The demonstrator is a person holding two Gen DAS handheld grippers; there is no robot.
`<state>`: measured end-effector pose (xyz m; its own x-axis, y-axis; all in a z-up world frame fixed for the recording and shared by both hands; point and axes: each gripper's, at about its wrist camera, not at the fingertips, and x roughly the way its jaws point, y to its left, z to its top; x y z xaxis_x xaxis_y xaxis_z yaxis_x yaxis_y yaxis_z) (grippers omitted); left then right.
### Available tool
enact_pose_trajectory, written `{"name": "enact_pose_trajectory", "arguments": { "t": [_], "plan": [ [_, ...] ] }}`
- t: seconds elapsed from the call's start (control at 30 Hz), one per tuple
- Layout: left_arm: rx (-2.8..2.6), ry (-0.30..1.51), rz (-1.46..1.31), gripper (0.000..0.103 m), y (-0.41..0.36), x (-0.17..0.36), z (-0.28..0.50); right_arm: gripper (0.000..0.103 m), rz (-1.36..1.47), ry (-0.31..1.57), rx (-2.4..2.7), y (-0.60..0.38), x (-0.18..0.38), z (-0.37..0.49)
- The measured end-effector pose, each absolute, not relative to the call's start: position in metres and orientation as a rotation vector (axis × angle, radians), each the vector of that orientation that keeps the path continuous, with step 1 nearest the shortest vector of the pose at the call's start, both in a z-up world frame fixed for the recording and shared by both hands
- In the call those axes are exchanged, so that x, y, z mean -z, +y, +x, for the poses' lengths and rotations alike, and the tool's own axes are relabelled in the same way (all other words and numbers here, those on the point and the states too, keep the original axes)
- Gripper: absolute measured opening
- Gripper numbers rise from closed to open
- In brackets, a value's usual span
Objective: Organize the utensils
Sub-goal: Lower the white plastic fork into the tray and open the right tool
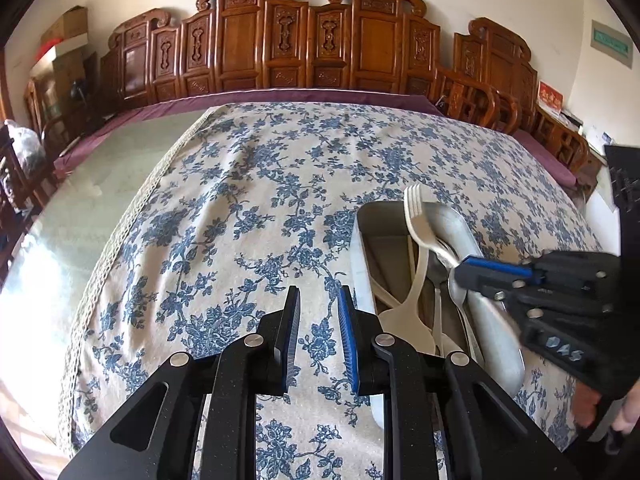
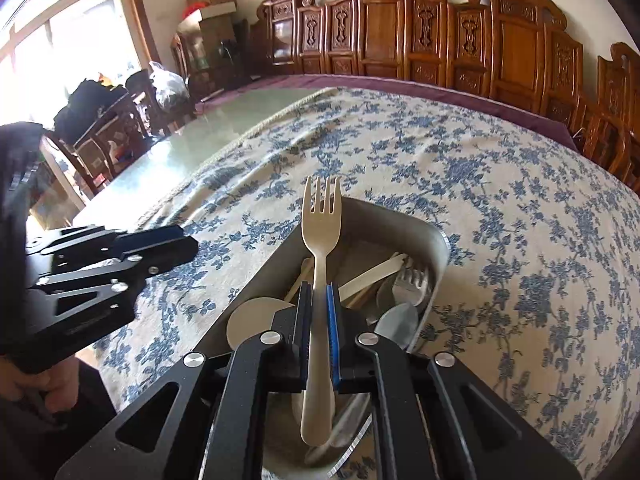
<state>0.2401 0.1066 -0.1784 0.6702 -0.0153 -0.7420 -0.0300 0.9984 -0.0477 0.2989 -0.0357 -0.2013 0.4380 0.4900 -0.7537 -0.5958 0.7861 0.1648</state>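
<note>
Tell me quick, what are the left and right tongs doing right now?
Left tongs: slightly open, holding nothing, above the floral tablecloth.
Right tongs: shut on the beige fork over the metal tray.

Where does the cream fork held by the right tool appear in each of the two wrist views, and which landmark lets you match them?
Left wrist view: cream fork, right of centre, tines up, over the grey tray, gripped by the right tool.
Right wrist view: the fork, centre, upright between the tool's pads.
Shared landmark: the carved wooden chair backs along the far wall.
</note>
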Motion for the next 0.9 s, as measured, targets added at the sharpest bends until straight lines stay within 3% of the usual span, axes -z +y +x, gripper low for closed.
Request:
{"name": "enact_pose_trajectory", "arguments": {
  "t": [0.9],
  "plan": [
    [-0.021, 0.844, -0.051, 0.018, 0.107, 0.181, 0.241, 0.01, -0.025, 1.005, -0.669, -0.023, 0.238, 0.328]
  ]
}}
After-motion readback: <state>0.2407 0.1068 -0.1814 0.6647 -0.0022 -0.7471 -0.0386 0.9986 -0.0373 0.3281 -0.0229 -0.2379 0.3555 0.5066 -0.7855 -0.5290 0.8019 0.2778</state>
